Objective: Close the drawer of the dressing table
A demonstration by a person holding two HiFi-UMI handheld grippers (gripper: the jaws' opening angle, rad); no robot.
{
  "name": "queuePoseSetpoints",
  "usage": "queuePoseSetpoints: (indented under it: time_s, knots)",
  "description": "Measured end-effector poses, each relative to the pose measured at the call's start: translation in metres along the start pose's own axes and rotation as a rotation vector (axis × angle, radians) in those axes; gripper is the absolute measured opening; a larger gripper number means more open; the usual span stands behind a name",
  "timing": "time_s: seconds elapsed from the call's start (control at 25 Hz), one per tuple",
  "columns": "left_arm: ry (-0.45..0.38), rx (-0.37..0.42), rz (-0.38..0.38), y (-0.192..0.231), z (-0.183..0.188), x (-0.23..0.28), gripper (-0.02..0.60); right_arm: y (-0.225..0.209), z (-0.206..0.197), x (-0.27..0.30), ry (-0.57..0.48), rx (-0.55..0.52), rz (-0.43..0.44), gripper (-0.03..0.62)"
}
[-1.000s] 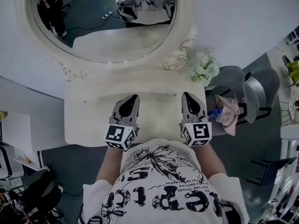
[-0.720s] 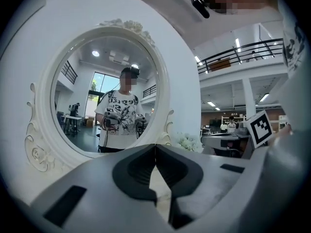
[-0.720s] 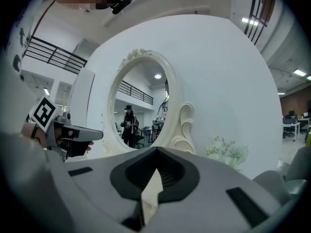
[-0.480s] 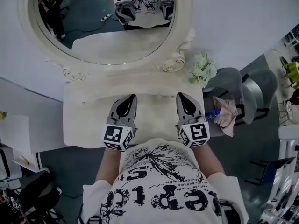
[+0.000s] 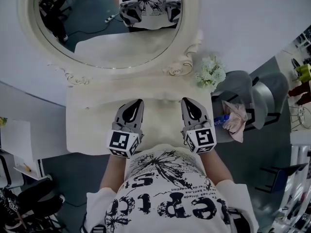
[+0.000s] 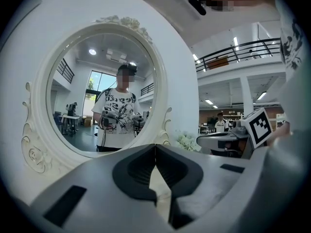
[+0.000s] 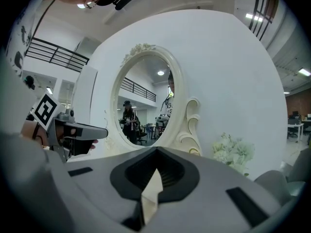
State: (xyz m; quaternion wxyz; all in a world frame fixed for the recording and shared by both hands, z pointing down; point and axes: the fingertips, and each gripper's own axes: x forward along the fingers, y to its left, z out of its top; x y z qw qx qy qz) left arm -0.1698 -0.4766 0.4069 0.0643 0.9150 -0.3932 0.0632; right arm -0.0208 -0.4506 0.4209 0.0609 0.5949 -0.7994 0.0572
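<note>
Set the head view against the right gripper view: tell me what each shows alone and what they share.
Only the head view: the dressing table's whole top from above, the crumpled pink cloth to its right, and the right gripper's own marker cube.

Only the right gripper view: the balcony railing and ceiling lights overhead.

Both: the oval mirror, the white flowers beside it, the left gripper, and the right gripper, fingers together.

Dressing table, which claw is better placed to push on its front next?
Probably left. Both claws are shut, side by side over the tabletop, but the left claw sits nearer its middle; the right claw is near its right end. The drawer isn't visible.
</note>
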Motion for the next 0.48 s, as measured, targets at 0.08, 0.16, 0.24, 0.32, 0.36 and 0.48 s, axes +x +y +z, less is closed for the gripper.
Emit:
queuePoseSetpoints:
  time_s: [0.08, 0.16, 0.24, 0.32, 0.36, 0.48]
  knots:
    - [-0.008, -0.003, -0.004, -0.0005, 0.0032, 0.0008, 0.018, -0.0009, 0.0009, 0.0005, 0.004, 0.001, -0.004, 0.015]
    - [-0.013, -0.001, -0.007, -0.0005, 0.0068, 0.0007, 0.018, -0.0015, 0.0038, 0.0002, 0.001, 0.003, -0.008, 0.015]
    - [-0.012, 0.000, -0.008, 0.0003, 0.0074, 0.0001, 0.018, -0.0019, 0.0063, -0.0004, -0.008, 0.009, -0.010, 0.015]
    - [-0.011, -0.004, -0.008, 0.0018, 0.0061, -0.0005, 0.018, -0.0023, 0.0077, -0.0008, -0.019, 0.016, -0.009, 0.015]
    - [-0.012, -0.006, -0.007, 0.0027, 0.0053, -0.0006, 0.018, -0.0026, 0.0082, -0.0009, -0.024, 0.020, -0.009, 0.015]
    - [-0.017, -0.011, -0.004, 0.0056, 0.0037, -0.0005, 0.018, -0.0041, 0.0091, -0.0007, -0.039, 0.030, -0.011, 0.015]
